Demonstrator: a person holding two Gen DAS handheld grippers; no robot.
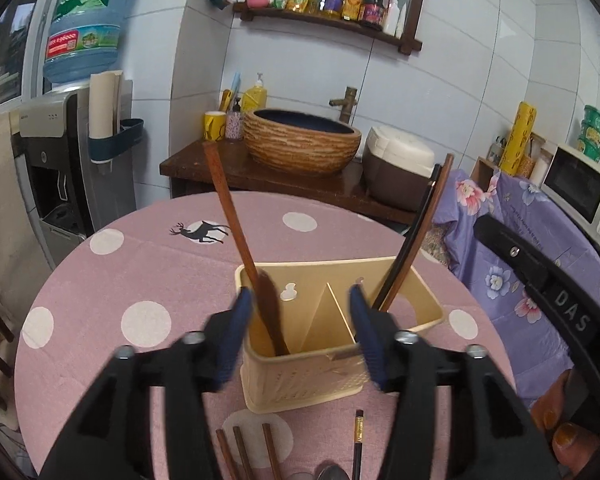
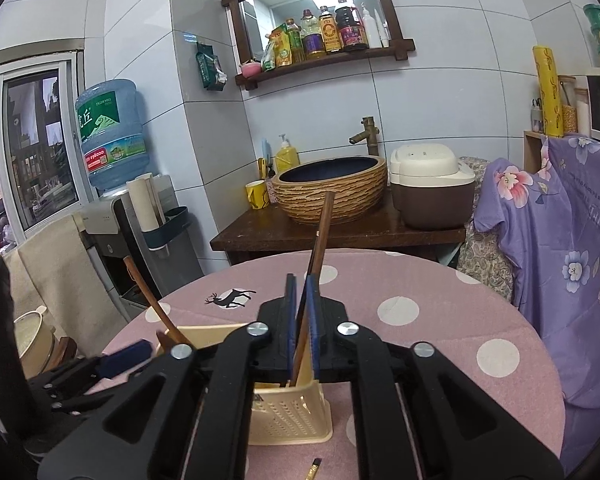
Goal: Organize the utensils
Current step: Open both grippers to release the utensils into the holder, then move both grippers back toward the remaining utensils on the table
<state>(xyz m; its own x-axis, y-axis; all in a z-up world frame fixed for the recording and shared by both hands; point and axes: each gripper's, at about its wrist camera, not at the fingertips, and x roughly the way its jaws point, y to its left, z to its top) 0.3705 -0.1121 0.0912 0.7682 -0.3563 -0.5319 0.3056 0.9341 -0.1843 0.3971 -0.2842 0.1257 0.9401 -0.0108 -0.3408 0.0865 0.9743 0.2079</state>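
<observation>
A cream plastic utensil holder point(image 1: 300, 376) with two compartments stands on the pink dotted table point(image 1: 140, 264). A wooden spoon point(image 1: 236, 224) leans in its left compartment. Chopsticks point(image 1: 416, 232) lean in its right compartment. My left gripper point(image 1: 300, 300) is open, one finger on each side of the holder, above its near rim. My right gripper point(image 2: 302, 312) is shut on the chopsticks point(image 2: 320, 236), whose lower ends sit inside the holder point(image 2: 288, 412). Several loose chopsticks point(image 1: 240, 452), a black chopstick point(image 1: 358, 440) and a metal spoon point(image 1: 332, 472) lie on the table in front.
A wooden counter point(image 1: 228, 168) with a woven basin point(image 1: 300, 140) and a rice cooker point(image 1: 400, 168) stands behind the table. A water dispenser point(image 1: 56, 168) is at left. A purple floral cloth point(image 1: 520, 240) covers furniture at right.
</observation>
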